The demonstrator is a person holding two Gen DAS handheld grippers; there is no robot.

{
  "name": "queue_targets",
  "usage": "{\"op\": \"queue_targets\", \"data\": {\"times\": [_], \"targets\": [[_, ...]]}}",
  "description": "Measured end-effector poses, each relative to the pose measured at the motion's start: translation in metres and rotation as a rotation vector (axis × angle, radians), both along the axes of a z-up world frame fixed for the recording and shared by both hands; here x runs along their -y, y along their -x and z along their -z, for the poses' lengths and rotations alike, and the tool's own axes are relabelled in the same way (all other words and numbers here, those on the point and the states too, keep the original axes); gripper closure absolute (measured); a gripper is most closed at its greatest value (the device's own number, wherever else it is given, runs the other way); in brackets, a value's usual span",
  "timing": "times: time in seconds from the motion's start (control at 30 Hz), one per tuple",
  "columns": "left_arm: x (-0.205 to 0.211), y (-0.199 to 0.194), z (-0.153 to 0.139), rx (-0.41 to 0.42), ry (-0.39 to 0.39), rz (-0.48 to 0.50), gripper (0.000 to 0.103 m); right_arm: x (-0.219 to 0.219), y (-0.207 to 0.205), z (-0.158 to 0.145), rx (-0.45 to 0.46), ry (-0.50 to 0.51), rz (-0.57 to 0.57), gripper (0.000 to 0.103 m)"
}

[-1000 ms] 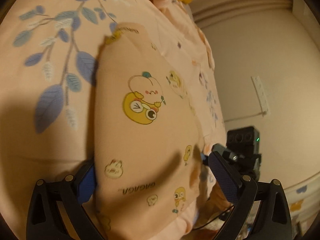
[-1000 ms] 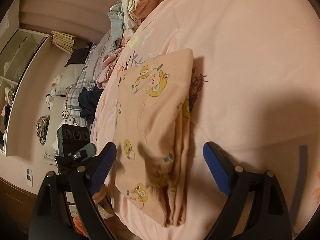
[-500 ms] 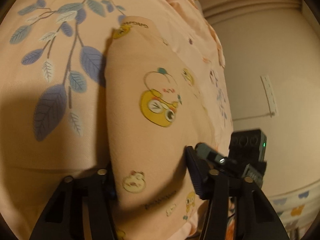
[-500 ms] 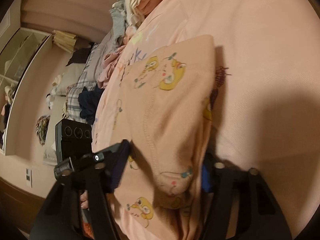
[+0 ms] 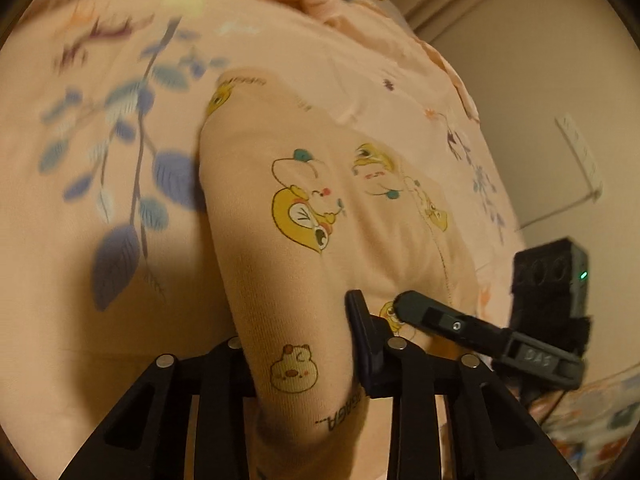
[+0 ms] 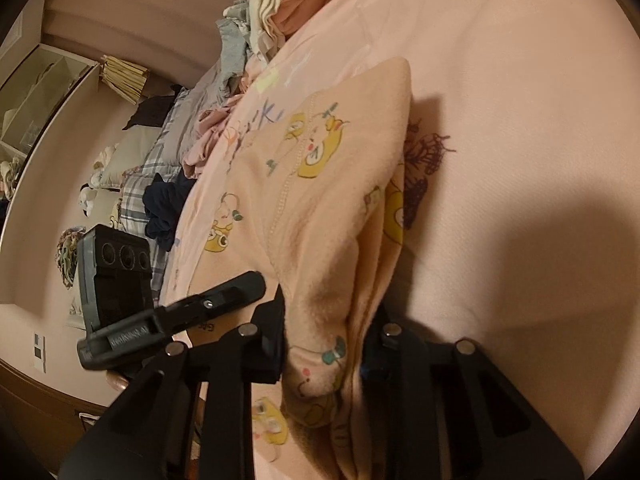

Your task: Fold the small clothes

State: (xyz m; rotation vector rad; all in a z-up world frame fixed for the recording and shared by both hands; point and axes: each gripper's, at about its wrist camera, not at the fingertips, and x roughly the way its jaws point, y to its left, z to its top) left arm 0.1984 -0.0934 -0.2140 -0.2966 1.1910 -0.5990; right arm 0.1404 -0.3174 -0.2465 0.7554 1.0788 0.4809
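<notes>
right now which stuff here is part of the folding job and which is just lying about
Part of the job:
- peach cartoon-print garment, near edge bunched in both grippers
- left gripper, jaws just closed on the garment
- right gripper, jaws just closed on the garment

Just lying about:
- pink floral bedsheet, only the work surface
- heap of clothes
- dark navy garment
- plaid bedding

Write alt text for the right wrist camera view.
The right hand-held gripper has just closed its jaws on the near edge of a folded peach garment with cartoon prints, lying on a pink bedsheet. The left hand-held gripper reaches in beside it.
</notes>
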Motion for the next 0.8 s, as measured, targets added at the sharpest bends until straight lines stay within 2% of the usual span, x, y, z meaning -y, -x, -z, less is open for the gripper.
{"op": "queue_targets", "data": {"times": [0.1,0.3,0.4,0.5,0.67,0.8], "targets": [[0.009,0.005,-0.022,0.056,-0.048,0.040,0.076,-0.003,0.006,-0.016,0.036,0.005,-0.001,0.078],[-0.007,0.018,-0.062,0.118,0.043,0.019,0.076,0.004,0.019,-0.055,0.171,-0.020,-0.002,0.078],[-0.006,0.027,-0.080,0.155,0.018,0.024,0.076,0.007,0.026,-0.069,0.210,-0.056,0.011,0.078],[-0.008,0.036,-0.100,0.199,-0.026,0.015,0.076,0.001,0.029,-0.083,0.227,-0.045,0.009,0.078],[-0.027,0.038,-0.137,0.212,0.002,0.009,0.076,-0.012,0.031,-0.117,0.270,-0.057,-0.008,0.078],[-0.043,0.038,-0.168,0.248,0.023,-0.015,0.076,-0.033,0.029,-0.158,0.308,-0.003,-0.024,0.078]]}}
